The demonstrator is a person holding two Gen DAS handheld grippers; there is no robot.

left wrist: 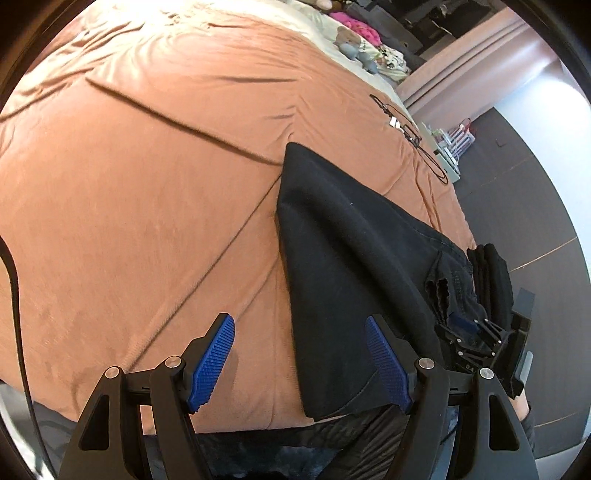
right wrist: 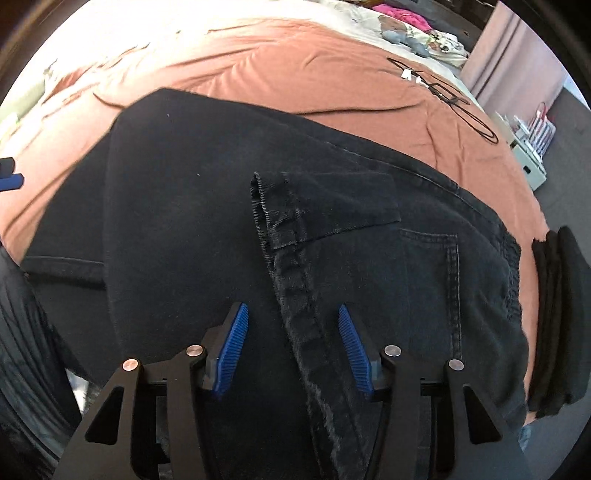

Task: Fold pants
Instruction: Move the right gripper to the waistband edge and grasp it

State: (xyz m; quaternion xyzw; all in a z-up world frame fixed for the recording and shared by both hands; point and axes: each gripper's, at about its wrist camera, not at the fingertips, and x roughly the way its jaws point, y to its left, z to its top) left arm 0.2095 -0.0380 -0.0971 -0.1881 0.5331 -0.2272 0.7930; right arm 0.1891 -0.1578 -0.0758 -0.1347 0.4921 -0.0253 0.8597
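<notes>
Black jeans lie folded on an orange bedspread near the bed's front edge. In the right wrist view the jeans fill the middle, with a leg hem folded back over the seat and a back pocket showing. My left gripper is open, its right finger over the jeans' near corner, nothing between the pads. My right gripper is open, with the hem strip lying between its fingers, not clamped. The right gripper also shows in the left wrist view at the jeans' right end.
A stack of folded black clothes lies right of the jeans at the bed's edge. A black cable lies on the bedspread at the far right. Soft toys and pink cloth lie at the bed's head. A small rack stands on the floor.
</notes>
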